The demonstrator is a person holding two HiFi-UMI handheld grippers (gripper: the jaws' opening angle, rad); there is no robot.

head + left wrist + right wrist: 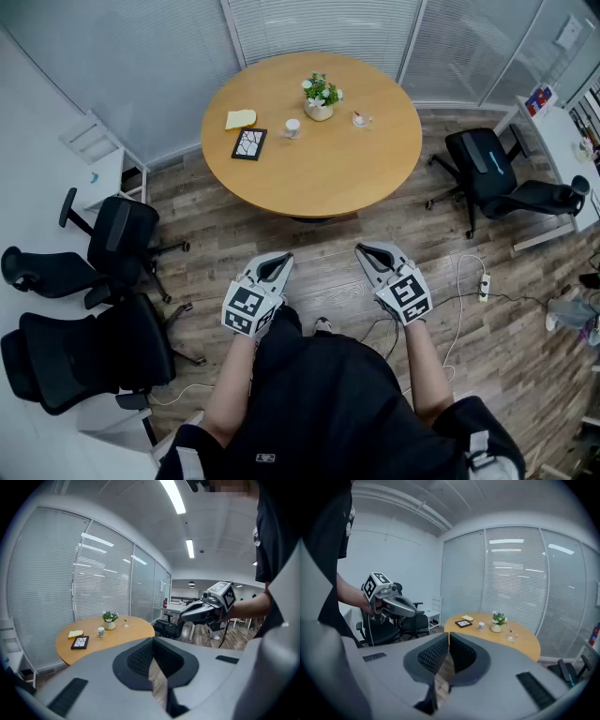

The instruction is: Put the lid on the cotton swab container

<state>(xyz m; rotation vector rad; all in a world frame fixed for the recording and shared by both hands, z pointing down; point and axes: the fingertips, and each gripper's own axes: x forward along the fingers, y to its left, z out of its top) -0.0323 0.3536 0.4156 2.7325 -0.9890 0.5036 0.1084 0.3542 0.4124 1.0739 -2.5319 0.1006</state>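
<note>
The small white cotton swab container point(292, 127) stands on the round wooden table point(328, 178), far ahead of me. A small clear lid-like piece point(362, 119) lies to its right, past the flower pot point(320, 97). Both grippers hang over the floor close to my body, well short of the table. My left gripper point(278, 259) is shut with nothing in it, and so is my right gripper point(367, 249). The left gripper view shows its jaws point(152, 640) closed, with the container point(101, 631) far off. In the right gripper view the jaws point(449, 635) meet, and the container point(480, 626) is distant.
A yellow pad point(240, 119) and a black tray point(249, 143) lie on the table's left part. Black office chairs stand at the left point(122, 239) and right point(492, 169). A power strip point(484, 286) with cables lies on the wood floor to my right.
</note>
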